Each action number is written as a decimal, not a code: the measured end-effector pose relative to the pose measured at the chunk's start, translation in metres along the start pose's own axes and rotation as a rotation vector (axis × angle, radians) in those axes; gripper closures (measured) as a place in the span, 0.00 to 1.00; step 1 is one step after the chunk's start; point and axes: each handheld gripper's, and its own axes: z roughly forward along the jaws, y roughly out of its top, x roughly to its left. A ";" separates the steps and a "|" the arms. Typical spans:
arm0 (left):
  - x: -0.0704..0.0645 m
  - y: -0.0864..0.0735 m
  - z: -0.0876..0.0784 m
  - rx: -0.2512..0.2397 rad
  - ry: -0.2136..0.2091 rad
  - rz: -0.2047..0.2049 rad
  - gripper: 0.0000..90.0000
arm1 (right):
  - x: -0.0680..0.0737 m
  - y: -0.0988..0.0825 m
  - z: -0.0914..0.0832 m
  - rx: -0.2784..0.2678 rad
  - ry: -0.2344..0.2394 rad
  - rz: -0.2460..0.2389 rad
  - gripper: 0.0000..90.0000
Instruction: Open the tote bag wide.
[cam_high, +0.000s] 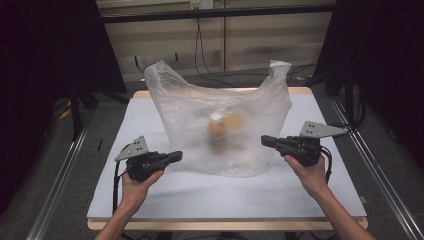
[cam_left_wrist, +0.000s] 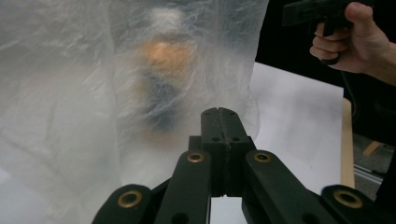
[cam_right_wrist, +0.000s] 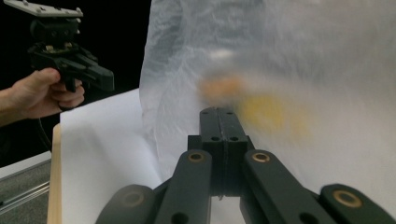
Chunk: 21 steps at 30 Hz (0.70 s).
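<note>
A translucent plastic bag (cam_high: 220, 115) stands in the middle of the white table top (cam_high: 150, 200), its two handles sticking up. Inside it, blurred by the film, are an orange item with a white top (cam_high: 218, 127) and something yellow (cam_right_wrist: 266, 112). My left gripper (cam_high: 177, 156) is shut, its tip against the bag's lower left side. In the left gripper view the closed jaws (cam_left_wrist: 218, 111) show no film between them. My right gripper (cam_high: 263, 140) is shut too, its tip at the bag's right side. Its jaws (cam_right_wrist: 218, 111) meet flush in front of the bag (cam_right_wrist: 303, 70).
The table top has a wooden rim (cam_high: 225, 225). Metal rails (cam_high: 55, 195) run along the floor on both sides, and cables (cam_high: 200, 45) hang behind the table. Dark curtains close off both sides. Bare white surface lies in front of the bag.
</note>
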 end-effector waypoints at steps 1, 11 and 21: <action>0.001 0.002 0.003 -0.002 -0.017 -0.001 1.00 | 0.000 0.000 0.000 0.000 0.000 0.000 1.00; 0.009 0.029 0.016 -0.033 -0.007 0.011 1.00 | 0.001 0.031 0.022 0.008 0.001 -0.036 1.00; 0.017 0.045 0.016 -0.065 -0.001 0.016 1.00 | 0.003 0.060 0.036 -0.008 0.012 -0.061 1.00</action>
